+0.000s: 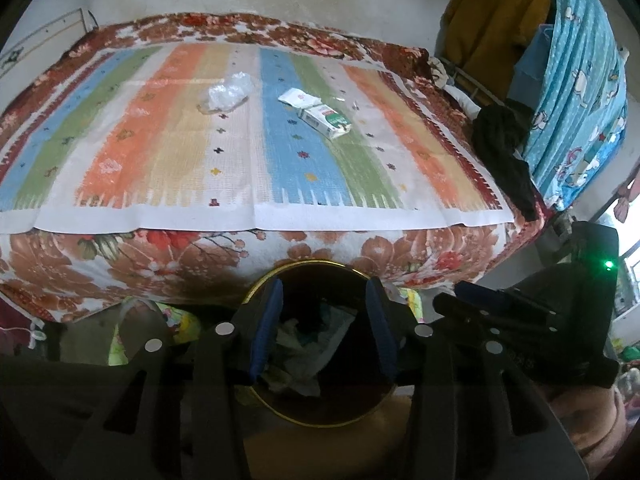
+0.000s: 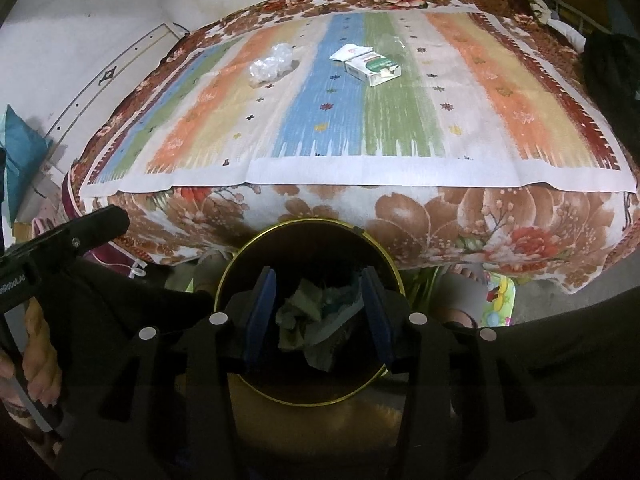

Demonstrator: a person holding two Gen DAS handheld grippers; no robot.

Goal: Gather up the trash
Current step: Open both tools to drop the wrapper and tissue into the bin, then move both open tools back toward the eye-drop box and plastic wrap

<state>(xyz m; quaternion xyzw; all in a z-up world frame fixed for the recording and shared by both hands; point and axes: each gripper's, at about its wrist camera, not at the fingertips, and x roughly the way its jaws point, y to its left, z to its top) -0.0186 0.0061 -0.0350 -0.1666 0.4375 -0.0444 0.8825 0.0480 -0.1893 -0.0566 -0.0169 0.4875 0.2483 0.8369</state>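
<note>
Gold-rimmed round bin [image 2: 390,268] sits below the bed's near edge; your left tool [image 1: 324,328] and right tool [image 2: 316,316] gape empty above it. Crumpled clear plastic [image 1: 226,94] and green-white carton [image 1: 326,120] lie mid-bed, toward the far edge.

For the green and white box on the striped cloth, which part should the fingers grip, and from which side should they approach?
Grip the green and white box across its two long sides, near the middle, coming down from above. It lies flat on the striped cloth and is long and narrow, so the narrow width probably fits between open fingers. Its near end looks opened, so avoid that end. The white wrapper touches its far end.
</note>
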